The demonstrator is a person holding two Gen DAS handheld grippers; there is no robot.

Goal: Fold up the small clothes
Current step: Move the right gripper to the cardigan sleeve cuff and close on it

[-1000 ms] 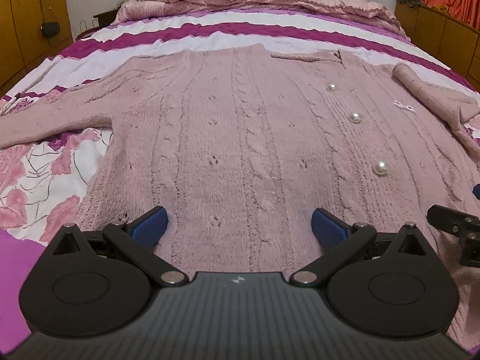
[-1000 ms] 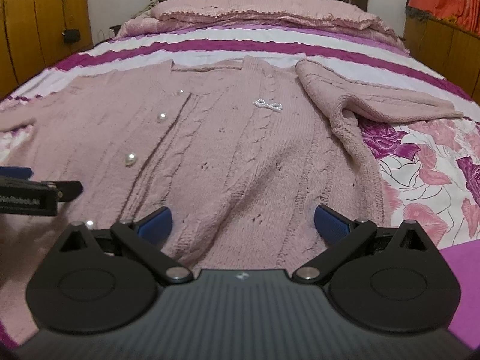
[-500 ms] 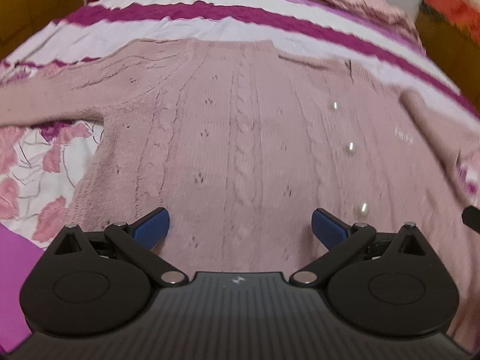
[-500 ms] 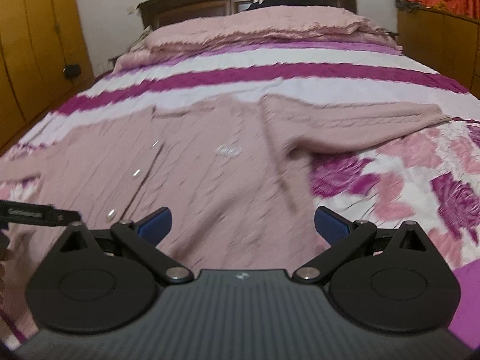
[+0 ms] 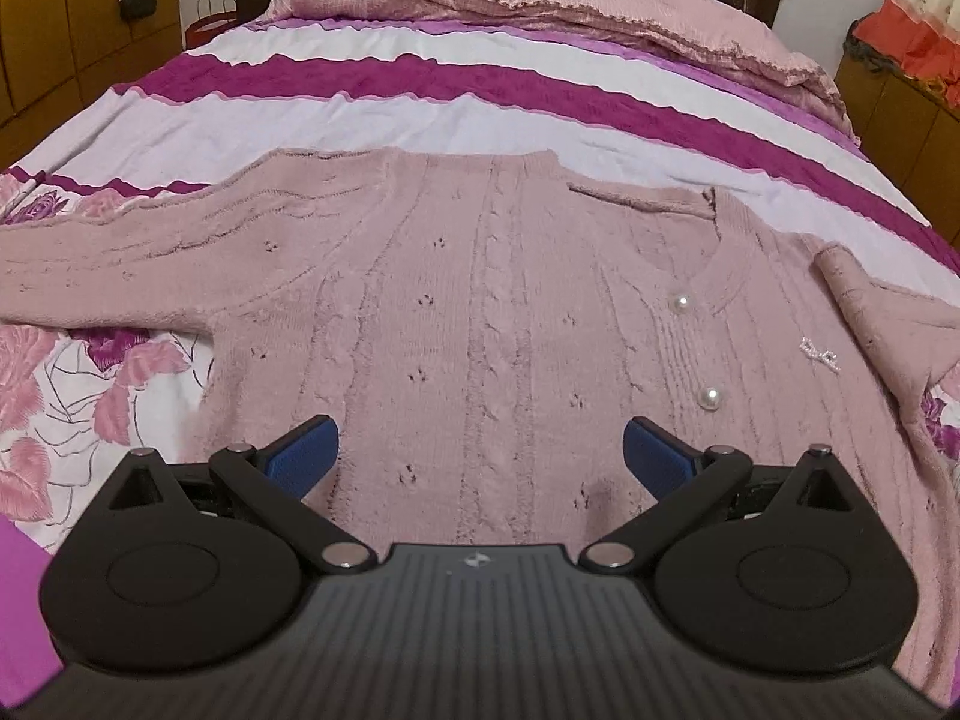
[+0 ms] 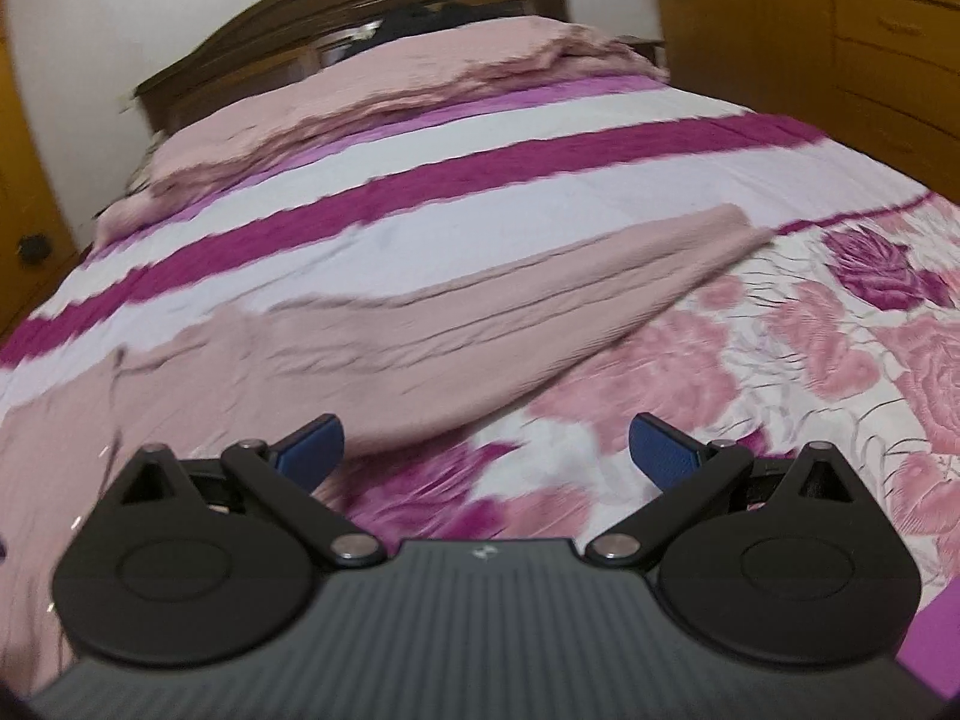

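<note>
Pink cable-knit cardigan (image 5: 480, 312) is lying spread flat, front up, on the bed (image 5: 420, 114), across the striped and floral bedspread. One sleeve (image 5: 108, 264) is stretching out to the left in the left wrist view; the other sleeve (image 6: 480, 324) is lying out to the right over the rose print in the right wrist view. Two pearl buttons (image 5: 681, 303) are showing down the placket, and a small beaded bow (image 5: 819, 354) is sitting on the chest beside them.

Left gripper (image 5: 480, 456) is hovering over the cardigan's body, tongs spread wide, blue pads (image 5: 303, 456) holding nothing. Right gripper (image 6: 486, 450) is hovering by the right sleeve's underside edge, over floral bedspread, tongs also spread wide and empty; this view is blurring.

A folded pink blanket (image 5: 570, 0) is lying at the head of the bed against the dark headboard (image 6: 336, 30). Wooden cabinets (image 6: 840, 60) are standing to the right. No bins or baskets are showing.
</note>
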